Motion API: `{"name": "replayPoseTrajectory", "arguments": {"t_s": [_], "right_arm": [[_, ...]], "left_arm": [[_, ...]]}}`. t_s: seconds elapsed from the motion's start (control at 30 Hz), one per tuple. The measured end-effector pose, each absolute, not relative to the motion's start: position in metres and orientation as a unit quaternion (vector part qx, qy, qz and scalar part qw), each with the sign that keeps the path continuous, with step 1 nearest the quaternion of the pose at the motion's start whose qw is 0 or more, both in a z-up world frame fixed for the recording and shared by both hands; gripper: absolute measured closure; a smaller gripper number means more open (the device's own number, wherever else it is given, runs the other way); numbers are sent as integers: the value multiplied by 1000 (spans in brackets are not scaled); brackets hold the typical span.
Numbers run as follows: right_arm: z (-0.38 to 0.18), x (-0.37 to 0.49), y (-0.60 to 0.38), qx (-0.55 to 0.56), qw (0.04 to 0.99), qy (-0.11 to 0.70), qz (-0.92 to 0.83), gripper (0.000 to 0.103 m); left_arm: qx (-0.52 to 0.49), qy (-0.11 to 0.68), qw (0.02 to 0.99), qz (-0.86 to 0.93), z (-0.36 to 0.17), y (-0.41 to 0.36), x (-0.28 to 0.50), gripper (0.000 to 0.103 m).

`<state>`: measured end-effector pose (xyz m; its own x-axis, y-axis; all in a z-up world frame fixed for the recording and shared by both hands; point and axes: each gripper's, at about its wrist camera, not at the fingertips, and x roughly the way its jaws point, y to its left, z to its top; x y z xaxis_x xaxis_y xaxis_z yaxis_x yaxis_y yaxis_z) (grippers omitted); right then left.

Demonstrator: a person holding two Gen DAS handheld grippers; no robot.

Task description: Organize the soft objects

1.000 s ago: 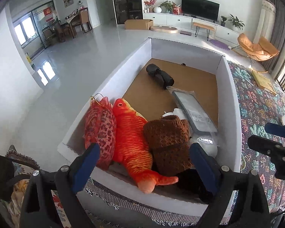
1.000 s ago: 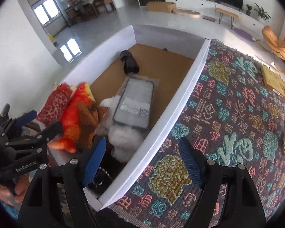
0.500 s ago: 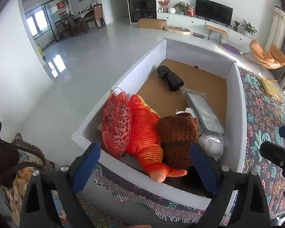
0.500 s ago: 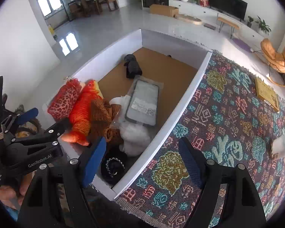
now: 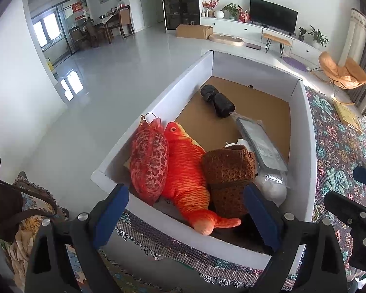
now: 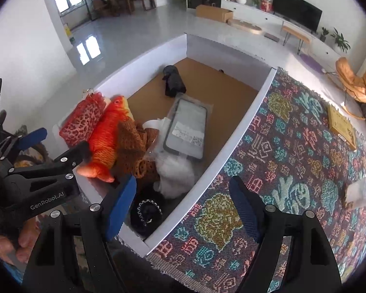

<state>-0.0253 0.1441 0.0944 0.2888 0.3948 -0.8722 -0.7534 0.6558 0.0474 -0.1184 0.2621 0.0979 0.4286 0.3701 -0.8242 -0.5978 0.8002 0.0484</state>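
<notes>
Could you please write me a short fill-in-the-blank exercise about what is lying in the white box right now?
1. The orange plush fish lies between the red mesh pouch and the ____ knitted item.
2. The black bundle lies on the box's ____ cardboard floor.
3. The jaws of the left gripper are ____, with nothing gripped.
4. The white box sits on a patterned ____.

Missing words: brown; brown; open; blanket

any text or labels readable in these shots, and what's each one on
"GenRobot.AI": white lettering on the black body of the left gripper, right wrist view.
White label with a QR code on the flat grey packet in the white box: print too small to read.
Yellow box on the patterned cloth: markings too blurred.
Red signs on the far glass doors: unreadable.
</notes>
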Motion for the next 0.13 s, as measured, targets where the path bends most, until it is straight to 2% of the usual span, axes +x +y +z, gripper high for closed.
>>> {"name": "replayPoseTrajectory", "arguments": {"t_s": [0.13], "right_arm": [[96, -26, 132, -176, 787, 462, 370, 22]], "left_arm": [[-135, 444, 844, 270, 98, 256, -119, 6]]}}
